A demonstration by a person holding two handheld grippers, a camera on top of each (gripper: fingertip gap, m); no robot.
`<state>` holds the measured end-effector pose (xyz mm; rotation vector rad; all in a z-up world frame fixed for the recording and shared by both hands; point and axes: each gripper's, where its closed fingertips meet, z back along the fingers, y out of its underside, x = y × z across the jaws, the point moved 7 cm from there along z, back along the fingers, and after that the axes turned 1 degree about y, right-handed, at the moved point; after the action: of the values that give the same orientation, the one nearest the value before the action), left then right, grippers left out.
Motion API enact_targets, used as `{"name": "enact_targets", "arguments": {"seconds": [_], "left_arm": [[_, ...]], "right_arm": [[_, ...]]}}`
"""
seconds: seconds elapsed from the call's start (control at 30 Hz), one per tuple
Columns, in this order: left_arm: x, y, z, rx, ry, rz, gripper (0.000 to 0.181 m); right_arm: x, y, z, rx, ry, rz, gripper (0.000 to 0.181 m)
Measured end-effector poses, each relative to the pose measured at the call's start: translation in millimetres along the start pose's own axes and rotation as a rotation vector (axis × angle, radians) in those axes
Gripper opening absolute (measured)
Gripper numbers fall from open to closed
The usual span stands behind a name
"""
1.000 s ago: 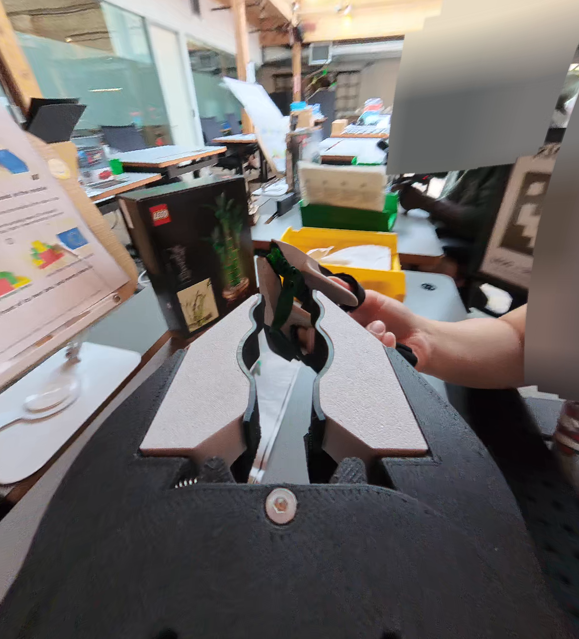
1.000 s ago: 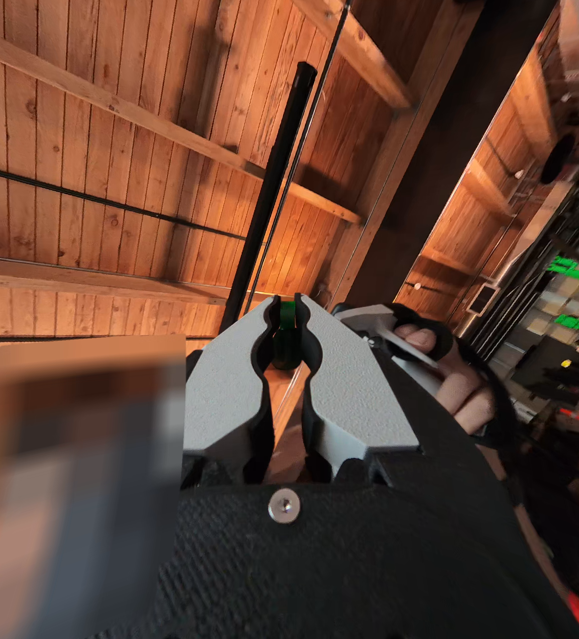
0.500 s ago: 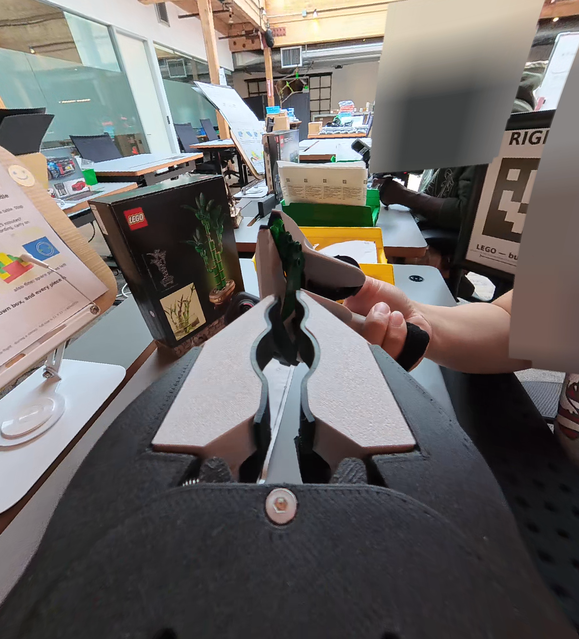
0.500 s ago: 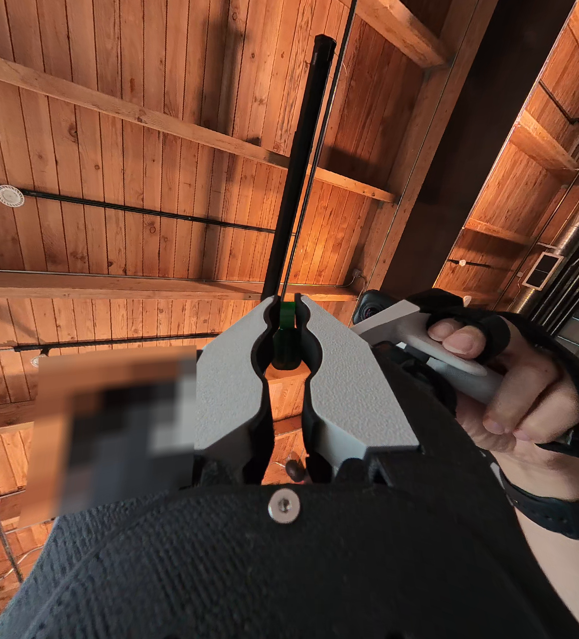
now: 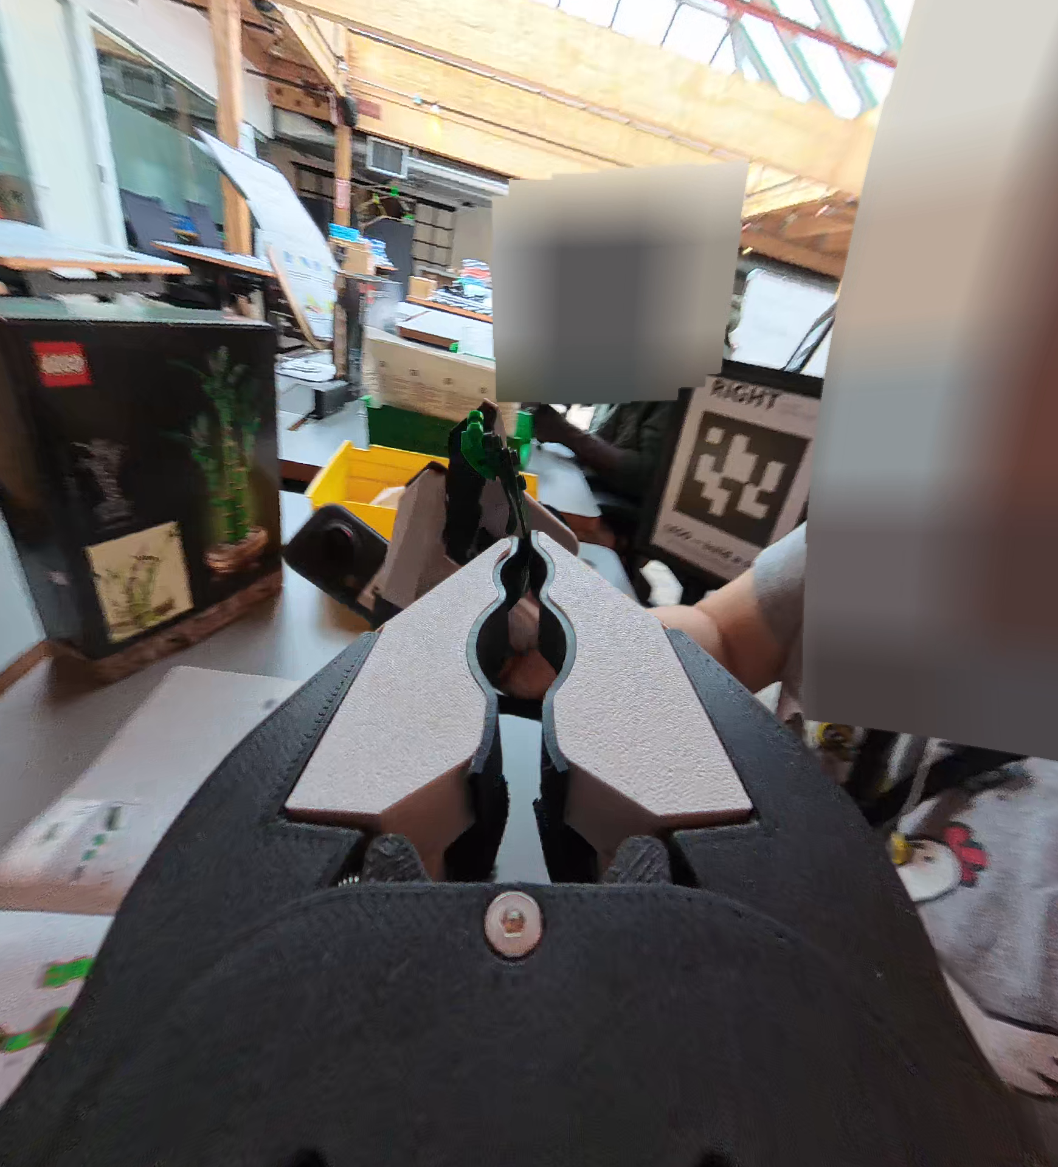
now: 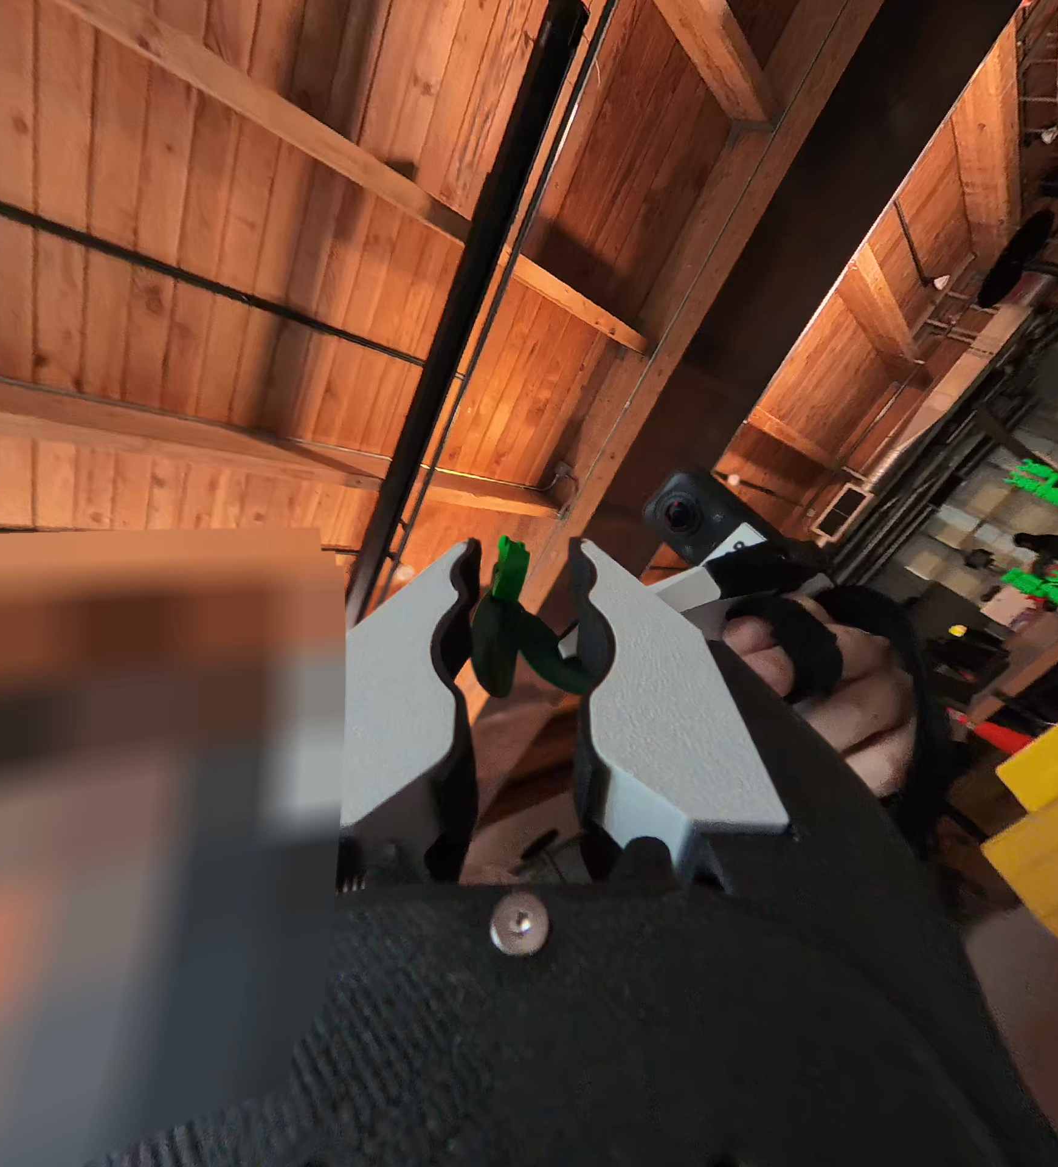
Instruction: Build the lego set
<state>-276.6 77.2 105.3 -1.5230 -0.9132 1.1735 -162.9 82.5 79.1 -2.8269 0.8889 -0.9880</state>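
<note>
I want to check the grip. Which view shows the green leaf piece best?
The right wrist view: the green leaf piece sits sharp and close between the spread fingers of the right hand-held gripper. The left wrist view shows it farther off and partly hidden.

Left claw (image 5: 525, 543) level, pointing forward, fingertips pinched nearly together on thin dark green piece; right claw (image 6: 523, 568) tilted steeply upward toward ceiling, fingers (image 6: 653, 688) clearly spread, piece loose in gap; right claw also visible ahead in left wrist view, upright; gloved left hand (image 6: 830, 682) wraps left claw's handle beside right claw.
</note>
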Motion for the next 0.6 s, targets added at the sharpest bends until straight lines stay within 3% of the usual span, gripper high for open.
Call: {"name": "enact_targets", "arguments": {"seconds": [0.13, 0.27, 0.33, 0.6], "left_arm": [[8.2, 4.4, 7.4, 0.043, 0.077, 0.210, 0.000], [19.8, 16.1, 20.2, 0.183, -0.075, 0.240, 0.000], [20.3, 19.0, 23.9, 0.259, -0.163, 0.205, 0.000], [-5.3, 20.6, 9.9, 0.507, -0.314, -0.082, 0.000]], "right_arm": [[4.4, -3.5, -2.4, 0.175, 0.146, 0.233, 0.043], [5.5, -12.6, 11.3, 0.493, 0.534, 0.545, 0.059], [10.8, -15.6, 18.3, 0.601, 0.629, 0.661, 0.053], [14.1, -4.4, 29.0, 0.826, 0.595, 0.663, 0.034]]}}
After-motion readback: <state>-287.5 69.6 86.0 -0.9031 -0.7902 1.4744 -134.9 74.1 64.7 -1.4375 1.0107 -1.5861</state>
